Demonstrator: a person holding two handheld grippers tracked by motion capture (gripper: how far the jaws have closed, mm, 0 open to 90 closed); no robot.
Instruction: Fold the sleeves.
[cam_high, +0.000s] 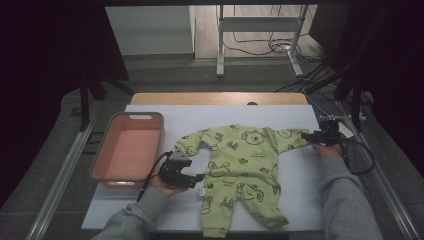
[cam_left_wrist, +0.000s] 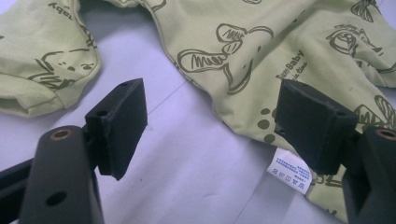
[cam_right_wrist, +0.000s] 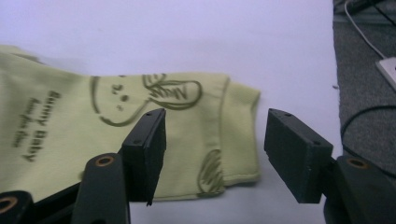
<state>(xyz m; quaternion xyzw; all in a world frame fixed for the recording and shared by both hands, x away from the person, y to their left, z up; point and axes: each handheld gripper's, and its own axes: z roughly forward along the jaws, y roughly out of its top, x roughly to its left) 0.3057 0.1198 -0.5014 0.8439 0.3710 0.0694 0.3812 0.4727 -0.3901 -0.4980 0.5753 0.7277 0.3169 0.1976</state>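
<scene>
A light green baby romper (cam_high: 240, 165) with dark animal prints lies spread flat on the white sheet (cam_high: 300, 175). My left gripper (cam_high: 196, 178) is at the romper's left side edge, below its left sleeve, jaws open. In the left gripper view the left gripper (cam_left_wrist: 212, 100) stands over bare sheet, with the romper's side edge and a white care label (cam_left_wrist: 290, 174) by its right pad. My right gripper (cam_high: 307, 136) is at the end of the right sleeve, also open. In the right gripper view the sleeve cuff (cam_right_wrist: 238, 135) lies between the right gripper's (cam_right_wrist: 217, 116) pads, which do not press it.
A pink rectangular basket (cam_high: 102, 150), with nothing in it, stands on the left of the sheet, close to my left hand. Grey carpet and cables (cam_high: 360, 155) lie off the table's right edge. A white stand's legs (cam_high: 220, 50) rise beyond the far edge.
</scene>
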